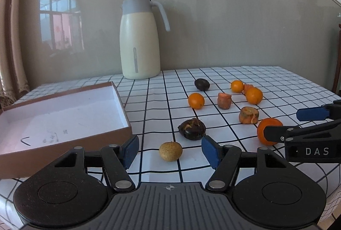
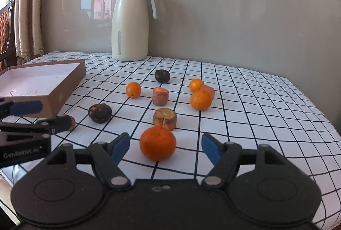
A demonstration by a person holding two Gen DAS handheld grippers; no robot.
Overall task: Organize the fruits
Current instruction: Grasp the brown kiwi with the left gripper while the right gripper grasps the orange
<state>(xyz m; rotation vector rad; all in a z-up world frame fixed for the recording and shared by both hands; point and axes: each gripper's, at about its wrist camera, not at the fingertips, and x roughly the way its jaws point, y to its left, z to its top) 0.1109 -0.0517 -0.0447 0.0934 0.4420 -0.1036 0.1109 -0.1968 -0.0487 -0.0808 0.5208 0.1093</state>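
Observation:
A small tan round fruit (image 1: 170, 151) lies on the checked cloth between the blue pads of my left gripper (image 1: 169, 144); there is a gap on each side, and the gripper is open. A large orange (image 2: 157, 143) sits between the pads of my right gripper (image 2: 165, 137), also untouched, so that gripper is open too. In the left wrist view the right gripper (image 1: 281, 123) reaches in from the right around the same orange (image 1: 270, 122). An open cardboard box (image 1: 64, 115) with a white inside lies left of the fruit.
Ahead lie two dark round fruits (image 1: 191, 129) (image 1: 202, 84), smaller oranges (image 1: 196, 100) (image 1: 254, 95) and carrot chunks (image 1: 224, 100) (image 1: 248, 115). A cream jug (image 1: 139, 38) stands at the back by the wall. The table edge (image 2: 319, 115) falls away on the right.

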